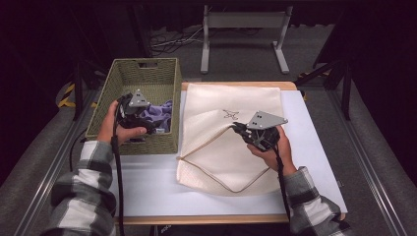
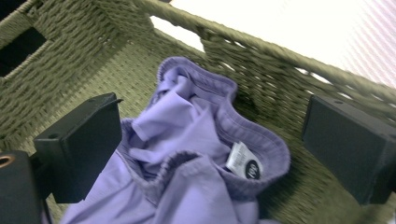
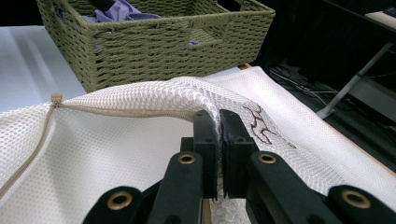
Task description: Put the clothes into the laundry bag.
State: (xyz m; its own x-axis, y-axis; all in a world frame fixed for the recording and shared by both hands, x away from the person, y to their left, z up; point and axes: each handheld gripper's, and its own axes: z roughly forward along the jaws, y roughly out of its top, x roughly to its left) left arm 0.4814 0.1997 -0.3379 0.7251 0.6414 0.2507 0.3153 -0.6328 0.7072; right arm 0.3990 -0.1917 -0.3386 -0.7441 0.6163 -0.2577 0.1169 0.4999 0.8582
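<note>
A green woven basket (image 1: pixel 142 63) stands at the table's left with a purple garment (image 1: pixel 160 110) inside. My left gripper (image 1: pixel 147 120) hovers over it. In the left gripper view the left gripper (image 2: pixel 210 126) is open wide, and the garment (image 2: pixel 187 140) with its white label lies below the jaws, untouched. A white mesh bag (image 1: pixel 231 98) lies flat beside the basket, its tan zipper (image 1: pixel 206 142) unzipped. My right gripper (image 1: pixel 235 127) is shut on the bag's upper layer at the opening and lifts it. The right gripper view shows the right gripper (image 3: pixel 219 116) pinching the mesh (image 3: pixel 116 154).
The bag rests on a white table top (image 1: pixel 147 182) with a wooden front edge. The basket wall (image 3: pixel 163 42) stands just beyond the lifted bag edge. A grey metal stand (image 1: pixel 241 24) and cables sit on the floor behind the table.
</note>
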